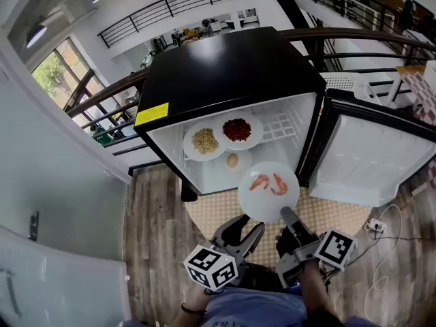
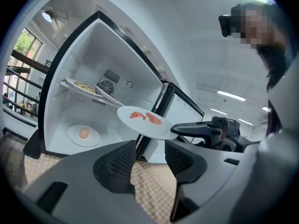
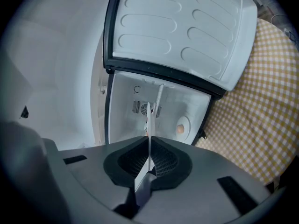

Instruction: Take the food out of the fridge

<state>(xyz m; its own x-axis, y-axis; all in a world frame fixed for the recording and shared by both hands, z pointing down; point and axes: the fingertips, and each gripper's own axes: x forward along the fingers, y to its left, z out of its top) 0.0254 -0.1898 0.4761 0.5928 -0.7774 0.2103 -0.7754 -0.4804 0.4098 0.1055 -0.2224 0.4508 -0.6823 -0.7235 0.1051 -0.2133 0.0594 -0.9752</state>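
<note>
Fridge door (image 1: 381, 162) — right edge cropped

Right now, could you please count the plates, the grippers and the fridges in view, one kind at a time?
Plates: 4 (plate of pale food, plate of red food, egg plate, shrimp plate)
Grippers: 2 (left gripper, right gripper)
Fridges: 1 (fridge)
Total: 7

Head view steeply downward, gripper views level, sharing fridge (image 1: 225, 67)
</note>
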